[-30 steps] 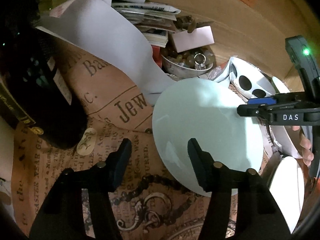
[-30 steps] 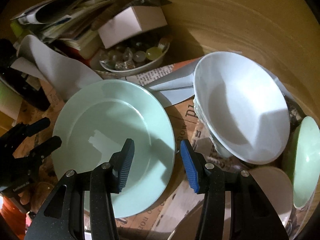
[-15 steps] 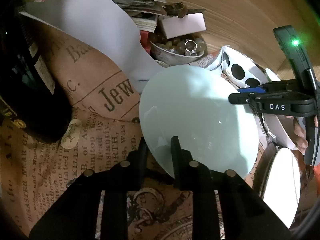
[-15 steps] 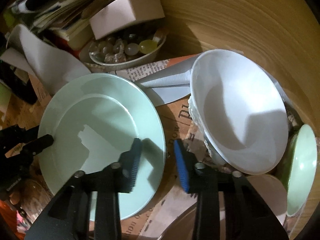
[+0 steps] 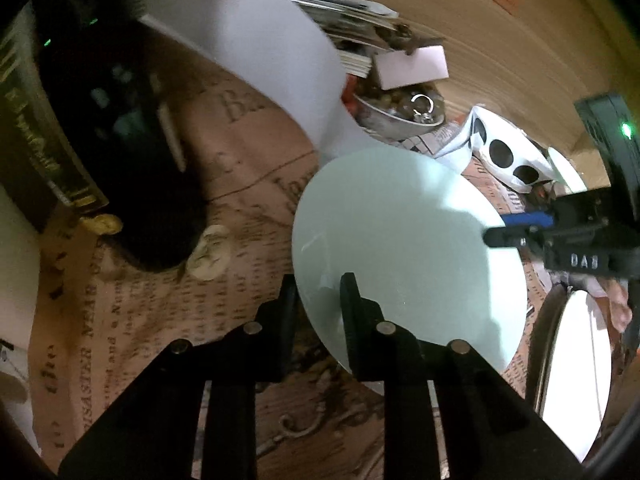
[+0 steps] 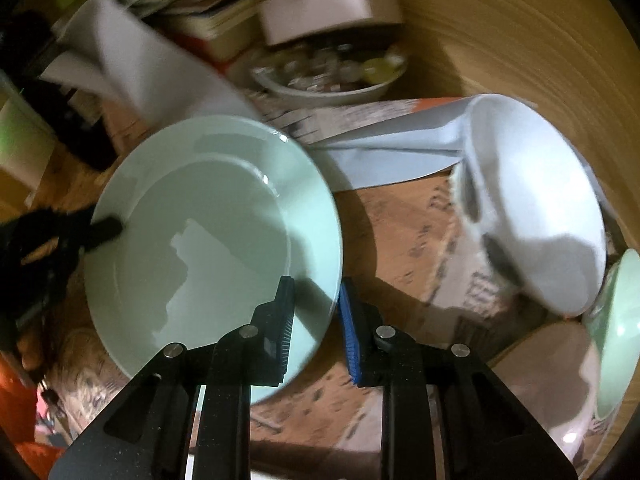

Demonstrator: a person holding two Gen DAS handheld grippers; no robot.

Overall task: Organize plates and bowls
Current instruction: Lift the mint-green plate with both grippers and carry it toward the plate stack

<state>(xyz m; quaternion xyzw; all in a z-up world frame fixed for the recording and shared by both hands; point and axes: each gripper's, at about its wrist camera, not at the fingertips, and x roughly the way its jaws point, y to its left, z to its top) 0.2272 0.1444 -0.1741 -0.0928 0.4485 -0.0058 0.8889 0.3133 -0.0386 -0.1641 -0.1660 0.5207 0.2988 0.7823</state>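
I'm pinching the pale green plate (image 6: 212,236) from both sides right now. The right gripper (image 6: 316,312) is clamping the rim at about 4 o'clock on the plate, one finger over the inside and the blue-padded one under the edge. The left gripper (image 5: 318,304) is biting the opposite rim, also pressed tight onto it, and I'm seeing its black tip poking over the plate's 9 o'clock edge in the right wrist view. The plate is sitting over the newsprint-covered bench (image 5: 140,300), roughly in the middle of the clutter.

What's worrying me: glazed ceramic is slick, and both grips are only catching a thin bit of rim. If I'm lifting unevenly, I'd guess the plate is going to pivot and slide out of one side. Both views are a bit smeared too, so I'm not fully trusting how deep the bite is.

The neighbourhood is tight. The big white bowl (image 6: 536,208) is leaning at 3 o'clock of the plate, with another green dish (image 6: 616,332) propped behind it at the far right edge, so swinging that way is risking a knock that topples them. At 12 o'clock there's a dish of trinkets (image 6: 324,76), and a dark bottle (image 5: 132,152) is standing off at 9 o'clock in the left view. Loose white paper (image 5: 272,60) is curling close to the plate's far rim and could be getting dragged along.
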